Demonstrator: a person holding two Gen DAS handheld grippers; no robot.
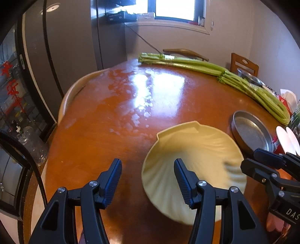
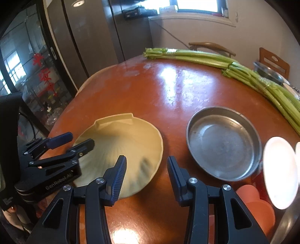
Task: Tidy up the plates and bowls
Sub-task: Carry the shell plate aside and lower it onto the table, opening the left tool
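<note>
**Two hand-held grippers over a shell-shaped plate**

Nearest the lens, the left hand-held gripper (image 1: pixel 148 180) holds its ribbed fingers wide apart, nothing between them; its right finger overlaps the near rim of the cream shell-shaped plate (image 1: pixel 195 150), though contact cannot be judged. The plate appears motion-blurred along its near edge and lies flat on the orange-brown surface (image 1: pixel 112 112). To its right, the right hand-held gripper (image 2: pixel 147 174) also stands apart and empty, hovering over bare wood between the plate (image 2: pixel 123 142) and a round metal pan (image 2: pixel 223 142). The two dishes sit near each other, not touching. A white disc (image 2: pixel 279 170) at the far right is overexposed and cut off by the frame; orange cups (image 2: pixel 256 204) below it are partly hidden. Long celery stalks (image 2: pixel 206 56) lie across the far edge. Behind: a dark refrigerator (image 1: pixel 65 47), a bright window (image 1: pixel 176 9), wooden chairs (image 2: pixel 273 60).
</note>
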